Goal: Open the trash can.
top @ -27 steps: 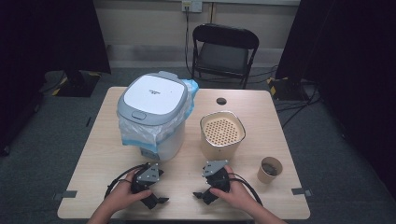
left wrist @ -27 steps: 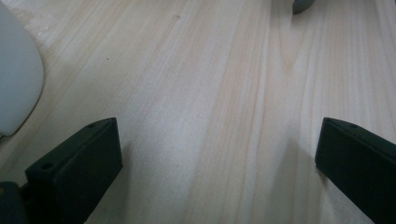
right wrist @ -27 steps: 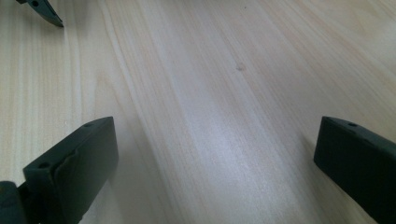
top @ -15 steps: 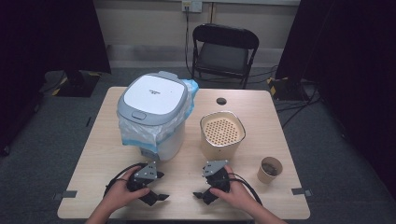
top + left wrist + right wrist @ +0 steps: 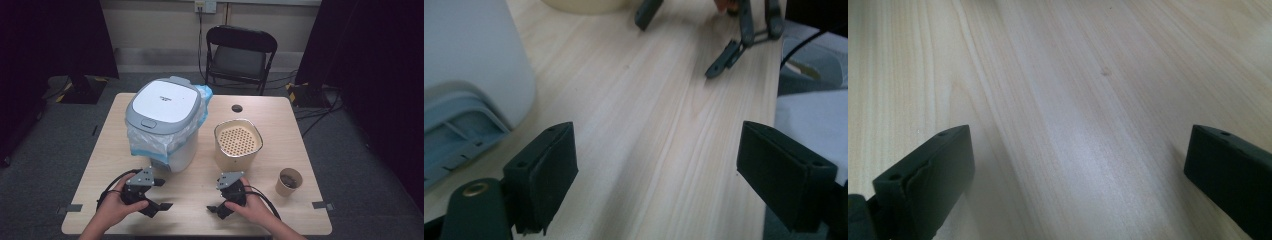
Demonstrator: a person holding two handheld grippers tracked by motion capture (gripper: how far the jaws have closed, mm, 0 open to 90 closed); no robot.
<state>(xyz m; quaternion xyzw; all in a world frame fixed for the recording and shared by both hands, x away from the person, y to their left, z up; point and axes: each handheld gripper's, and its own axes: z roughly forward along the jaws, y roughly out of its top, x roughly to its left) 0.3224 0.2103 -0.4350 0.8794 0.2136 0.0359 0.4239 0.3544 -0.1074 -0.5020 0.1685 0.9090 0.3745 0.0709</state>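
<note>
Barely anything has shifted in the last second — the left gripper [image 5: 159, 206] and right gripper [image 5: 214, 209] still rest wide open and empty on the table [image 5: 200, 185], the bag-lined bin [image 5: 165, 125] untouched just beyond.

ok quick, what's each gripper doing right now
left gripper: open, holding nothing, over the table.
right gripper: open, holding nothing.

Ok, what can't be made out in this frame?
- Bin, high view: its inside is hidden by the shut lid and the plastic bag.
- Paper cup, high view: the dark contents are too small to identify.
- Beige container, high view: its perforated top hides what is inside.
- Bin, left gripper view: cut off by the edge.
</note>
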